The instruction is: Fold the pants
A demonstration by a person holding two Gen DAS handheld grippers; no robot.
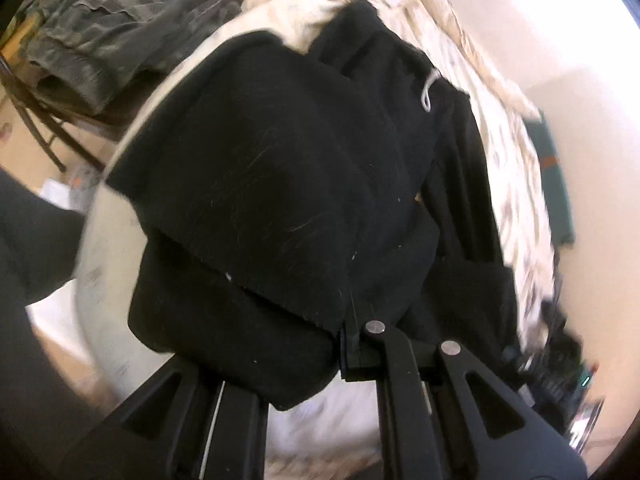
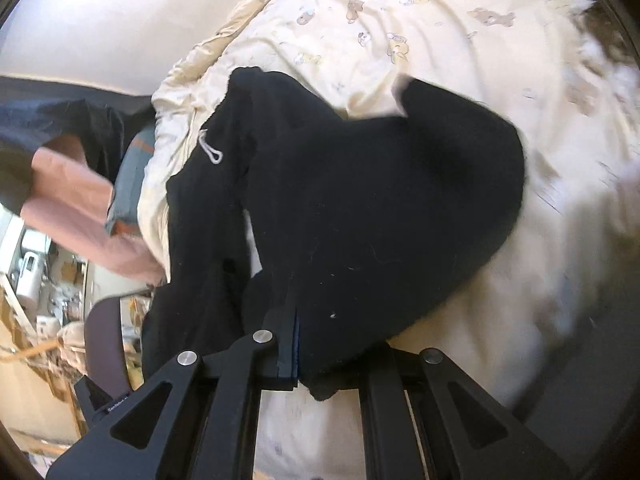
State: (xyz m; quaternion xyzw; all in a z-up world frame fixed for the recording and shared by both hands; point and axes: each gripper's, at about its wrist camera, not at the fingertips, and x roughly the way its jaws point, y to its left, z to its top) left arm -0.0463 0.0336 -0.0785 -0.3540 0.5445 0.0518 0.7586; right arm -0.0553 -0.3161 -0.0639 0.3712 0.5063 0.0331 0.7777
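Two claws are at work, each clenched on black cloth.

Left wrist view: the left claw (image 1: 354, 320) is closed tight on a hem edge of the pants (image 1: 280, 168), with cloth pinched between the jaws. The pants hang and drape from that grip over the bed (image 1: 492, 120), doubled over themselves, with a lower layer bulging near the claw. A pale drawstring (image 1: 428, 92) shows at the far end, which marks the waist. A chair (image 1: 48, 120) piled with grey clothes (image 1: 120, 24) stands far left, off the bed. Blur at the picture's edges suggests the claw is in motion.

Right wrist view: the right claw (image 2: 290, 320) is likewise closed on the pants (image 2: 380, 200), its jaws nipping a fold of cloth. The garment spreads away from it across the cream printed bed (image 2: 400, 20); the drawstring (image 2: 210, 150) lies on the left part, near the bed's left edge. A pink cloth (image 2: 80, 200) lies beyond that edge, clear of the work.

Judgement: the step in hand appears to be carrying the leg ends over toward the waist to make a fold.

Recommendations:
- Keep both claws level with one another so the fold line runs straight.
- Hold the cloth taut between the two grips, without dragging the waist end along the bed.
- Lay the hems square on the waistband before letting go.
- Release both together, then smooth the bulge in the lower layer.

Risk: the loose bedding may bunch under the pants and spoil the crease.
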